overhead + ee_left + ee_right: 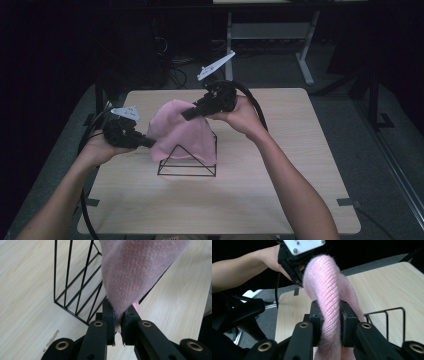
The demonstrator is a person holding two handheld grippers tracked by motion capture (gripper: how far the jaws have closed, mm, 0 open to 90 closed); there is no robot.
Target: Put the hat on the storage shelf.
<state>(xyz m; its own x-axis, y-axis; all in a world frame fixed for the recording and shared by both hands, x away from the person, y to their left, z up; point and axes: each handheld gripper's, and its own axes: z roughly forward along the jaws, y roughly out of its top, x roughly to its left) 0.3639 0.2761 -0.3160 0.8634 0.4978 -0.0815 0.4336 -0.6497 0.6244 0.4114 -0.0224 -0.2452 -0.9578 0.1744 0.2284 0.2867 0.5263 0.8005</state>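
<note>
In the high view, the person is holding a pink knitted cloth [182, 131] over a black wire rack [188, 161] near the middle of the table [280, 200]. The left gripper [148, 143] is gripping the cloth at its lower left edge, and the right gripper [189, 114] is gripping it at the top. The step in hand is, I think, draping the cloth over the rack. To do it well, both hands should be going down together and keeping the cloth spread, so that it is settling evenly on the top of the rack and not sliding to one side. The jaws should be letting go only when the cloth is resting on the wires.

In the left gripper view, the jaws are clenched on a thin corner of the cloth [135, 272], and the cloth is hanging in front of the rack [75, 285]. The knit is fine, soft and pale pink.

In the right gripper view, the jaws are grasping a thick rolled fold of the cloth [329, 305]. The fold is looking fluffy and ribbed. The left gripper [298, 282] is showing behind it, and one part of the rack [387, 322] is standing at the right.
</note>
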